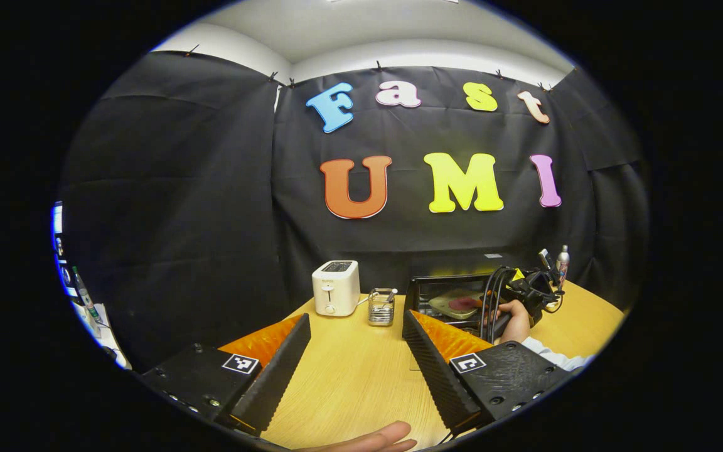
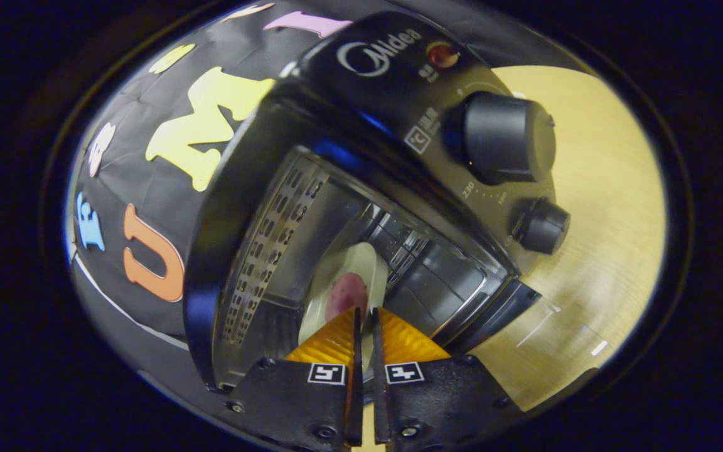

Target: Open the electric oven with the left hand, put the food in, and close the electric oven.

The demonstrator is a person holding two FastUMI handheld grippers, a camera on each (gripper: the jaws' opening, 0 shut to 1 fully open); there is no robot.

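Two grippers: right gripper (image 2: pixel 364 326) nipped on plate (image 2: pixel 342 282) rim, food (image 2: pixel 347 295) aboard, inside electric oven (image 2: pixel 311 207) at frame centre. Left gripper (image 1: pixel 355 351) spread, empty, lower frame. We judge: keep plate level, set on rack, release, withdraw straight.

The left gripper (image 1: pixel 355 351) hangs level with its jaws spread wide, a fingertip (image 1: pixel 371 439) showing at the bottom edge. The right gripper (image 2: pixel 364 326) (tilted, in a hand (image 1: pixel 512 317) with a pale sleeve (image 1: pixel 556 358)) has its jaws nearly together, seemingly pinching something thin.
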